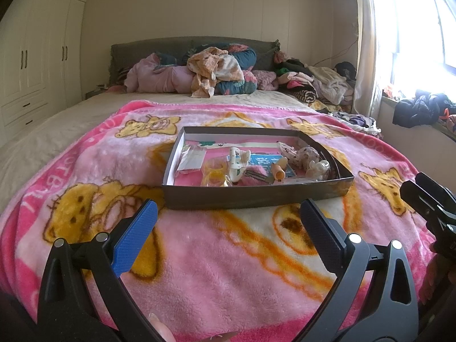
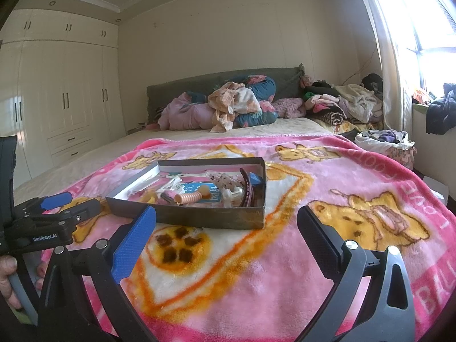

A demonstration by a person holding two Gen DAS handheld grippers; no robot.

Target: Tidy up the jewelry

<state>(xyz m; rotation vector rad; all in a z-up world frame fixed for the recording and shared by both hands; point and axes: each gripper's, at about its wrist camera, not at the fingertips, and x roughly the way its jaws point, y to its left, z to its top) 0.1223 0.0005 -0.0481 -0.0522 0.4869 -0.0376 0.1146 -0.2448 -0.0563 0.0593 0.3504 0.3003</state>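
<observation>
Lying heaped in a shallow dark box (image 1: 256,196) on the pink blanket (image 1: 228,270): hair clips (image 1: 238,168), yellow rings (image 1: 215,171). Hovering just short of the box, left gripper (image 1: 228,228) and right gripper (image 2: 226,229), both spreading jaws wide, gripping nothing.

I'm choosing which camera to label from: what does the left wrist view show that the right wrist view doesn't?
Only the left wrist view shows the yellow rings clearly, plus clear packets at the box's left end. Only the right wrist view shows the dark curved hair clip against the box's right wall and a hand gripping the other gripper's handle. Both show the shallow dark box on the pink blanket, the ridged orange piece, and open grippers: left, right.
</observation>
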